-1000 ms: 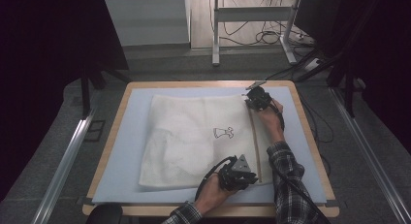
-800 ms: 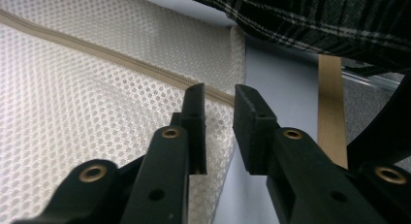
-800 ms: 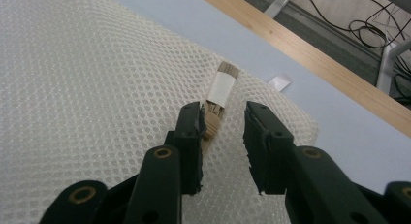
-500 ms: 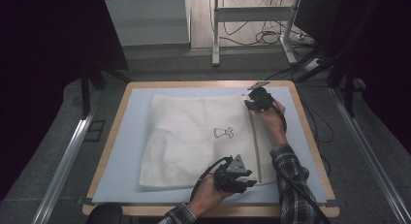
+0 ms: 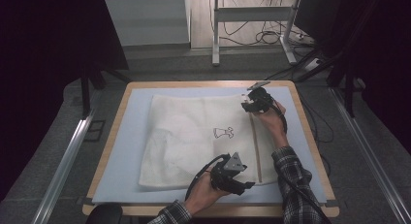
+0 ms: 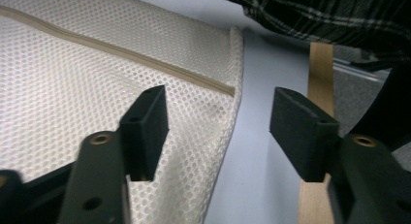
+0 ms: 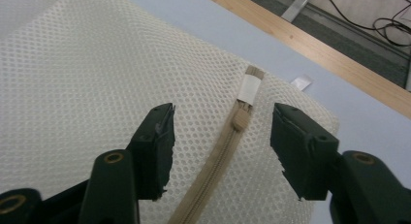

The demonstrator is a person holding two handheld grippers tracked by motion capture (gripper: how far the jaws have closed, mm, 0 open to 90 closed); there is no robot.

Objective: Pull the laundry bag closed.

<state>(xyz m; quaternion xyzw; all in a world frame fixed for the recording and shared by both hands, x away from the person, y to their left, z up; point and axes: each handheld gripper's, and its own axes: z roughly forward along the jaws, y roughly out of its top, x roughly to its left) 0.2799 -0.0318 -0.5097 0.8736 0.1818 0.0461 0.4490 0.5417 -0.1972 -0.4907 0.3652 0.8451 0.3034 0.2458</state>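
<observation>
My left tool (image 6: pixel 220 132) is wide open, gripping nothing; the mesh bag's (image 6: pixel 72 83) near corner lies between and below its jaws on the tabletop (image 6: pixel 271 88). My right tool (image 7: pixel 220 151) is wide open, empty; the zipper pull (image 7: pixel 241 120) sits centred just ahead.

left gripper (image 5: pixel 245 185): black body, grey three-cornered plate on top, black cable looping off it
right gripper (image 5: pixel 246 107): black, grey plate on top
jaws: flat black pads on black arms with brass-ringed screw holes
sleeves (image 5: pixel 294 178): dark plaid with pale lines
</observation>
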